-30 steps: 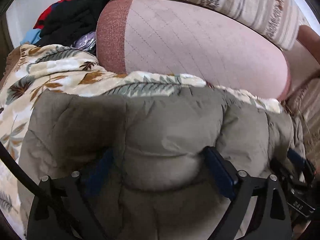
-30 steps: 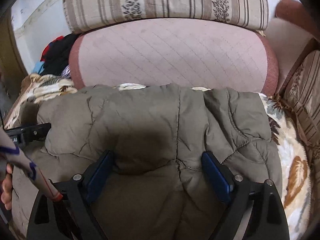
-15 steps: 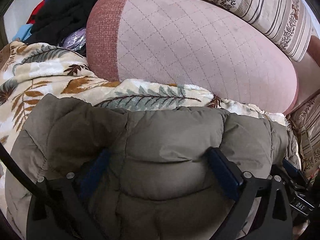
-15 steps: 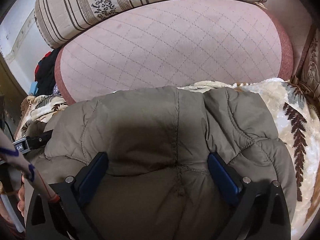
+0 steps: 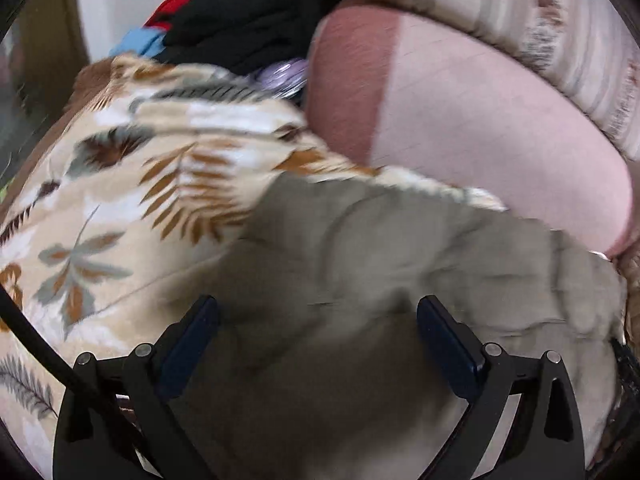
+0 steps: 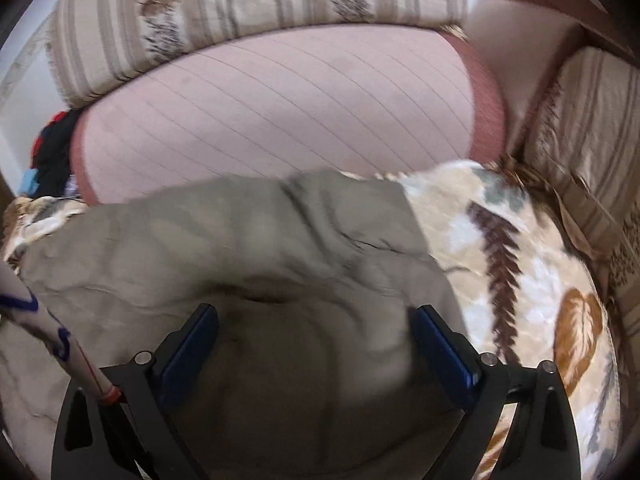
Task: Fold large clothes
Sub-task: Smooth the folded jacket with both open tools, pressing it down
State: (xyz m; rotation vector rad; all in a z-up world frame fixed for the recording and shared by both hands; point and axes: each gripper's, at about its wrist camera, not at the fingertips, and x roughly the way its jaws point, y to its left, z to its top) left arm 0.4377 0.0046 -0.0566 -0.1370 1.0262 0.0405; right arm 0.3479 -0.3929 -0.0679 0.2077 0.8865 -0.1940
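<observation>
While motion blurs both views, puffy quilted olive jacket point(image 5: 400, 280) fills lower frame on fleecy leaf-print blanket point(image 5: 120, 200), left tool point(image 5: 318, 330) and right tool point(image 6: 316, 330) spread wide, jacket's near edge cut off.

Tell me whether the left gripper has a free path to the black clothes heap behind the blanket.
Probably yes: the left gripper is open over the olive jacket, and only the leaf-print blanket lies before the black clothes.

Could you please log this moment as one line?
step: folding jacket | left gripper: open over it | right gripper: open over it | surface: blanket
</observation>
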